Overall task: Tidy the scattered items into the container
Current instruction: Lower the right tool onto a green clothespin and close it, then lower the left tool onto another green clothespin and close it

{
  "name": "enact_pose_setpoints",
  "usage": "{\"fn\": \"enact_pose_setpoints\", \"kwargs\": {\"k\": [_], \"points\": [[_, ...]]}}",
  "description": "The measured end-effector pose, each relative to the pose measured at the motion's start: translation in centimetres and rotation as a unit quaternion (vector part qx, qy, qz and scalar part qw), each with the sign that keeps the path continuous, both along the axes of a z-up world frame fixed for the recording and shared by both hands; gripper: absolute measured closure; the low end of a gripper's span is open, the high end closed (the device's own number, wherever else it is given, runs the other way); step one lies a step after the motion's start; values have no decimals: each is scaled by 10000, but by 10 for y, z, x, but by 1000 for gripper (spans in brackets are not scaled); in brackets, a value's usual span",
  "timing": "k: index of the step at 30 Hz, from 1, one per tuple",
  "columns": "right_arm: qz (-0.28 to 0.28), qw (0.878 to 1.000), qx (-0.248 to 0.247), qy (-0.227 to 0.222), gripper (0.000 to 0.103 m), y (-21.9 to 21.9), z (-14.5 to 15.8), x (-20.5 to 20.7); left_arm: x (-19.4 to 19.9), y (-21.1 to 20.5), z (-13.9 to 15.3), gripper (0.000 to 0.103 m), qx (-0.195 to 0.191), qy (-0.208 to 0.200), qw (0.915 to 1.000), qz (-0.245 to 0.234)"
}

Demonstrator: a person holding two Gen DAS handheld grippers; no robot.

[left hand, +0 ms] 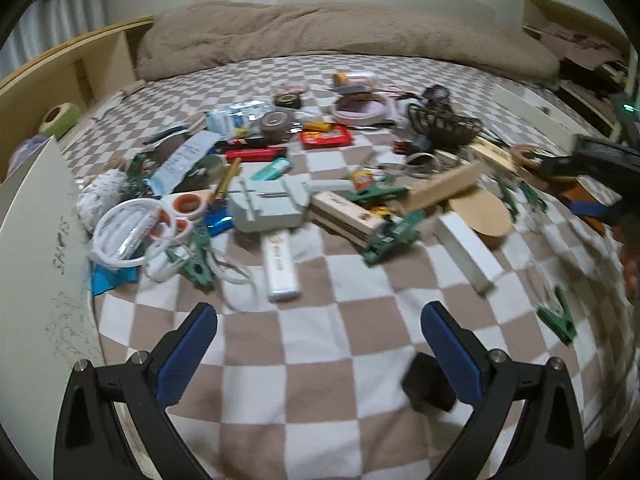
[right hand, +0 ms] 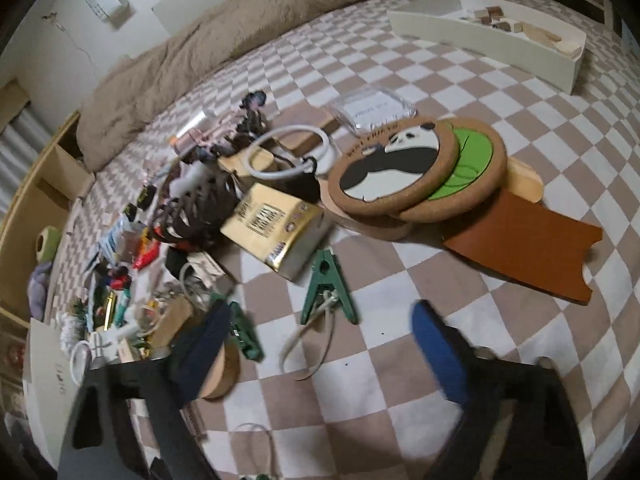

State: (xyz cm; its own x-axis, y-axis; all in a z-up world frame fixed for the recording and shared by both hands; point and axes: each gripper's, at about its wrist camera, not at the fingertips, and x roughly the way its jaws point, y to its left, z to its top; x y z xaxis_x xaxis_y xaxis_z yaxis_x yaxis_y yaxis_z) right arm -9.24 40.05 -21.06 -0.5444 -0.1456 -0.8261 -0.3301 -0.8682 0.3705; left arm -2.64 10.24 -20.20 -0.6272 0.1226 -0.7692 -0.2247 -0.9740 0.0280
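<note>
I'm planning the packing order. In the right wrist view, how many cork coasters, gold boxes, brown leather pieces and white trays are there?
Cork coasters: 2
Gold box: 1
Brown leather piece: 1
White tray: 1
Total: 5

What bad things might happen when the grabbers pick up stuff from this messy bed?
The green clip has a white cord running through it, so lifting it may drag the cord along. The panda coaster leans on a green coaster; pulling one could shift the other. The right gripper is open over crowded things and might pinch two at once.
</note>
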Motion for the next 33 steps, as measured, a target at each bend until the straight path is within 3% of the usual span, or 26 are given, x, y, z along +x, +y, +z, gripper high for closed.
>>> {"fn": "enact_pose_setpoints", "kwargs": {"k": [3, 8, 10, 18, 32, 33], "points": [[139, 9998, -64, -103, 43, -2, -9, -5, 9, 12, 4, 5, 58, 80, 9995, -297], [303, 9991, 232, -182, 57, -12, -13, -10, 23, 35, 6, 5, 128, 234, 9961, -839], [300, 9989, 322, -189, 72, -13, -14, -12, 26, 44, 5, 5, 186, 213, 9944, -1015], [362, 9985, 406, 28, 72, -16, 0, -8, 40, 78, 0, 7, 541, 56, 9846, -1662], [-12, 9959, -212, 881, 72, -5, 40, 15, 39, 125, -23, 8, 858, -176, 9667, -2406], [-23, 9956, -189, 916, 72, -4, 43, 17, 37, 127, -25, 17, 929, -263, 9644, -2463]]}}
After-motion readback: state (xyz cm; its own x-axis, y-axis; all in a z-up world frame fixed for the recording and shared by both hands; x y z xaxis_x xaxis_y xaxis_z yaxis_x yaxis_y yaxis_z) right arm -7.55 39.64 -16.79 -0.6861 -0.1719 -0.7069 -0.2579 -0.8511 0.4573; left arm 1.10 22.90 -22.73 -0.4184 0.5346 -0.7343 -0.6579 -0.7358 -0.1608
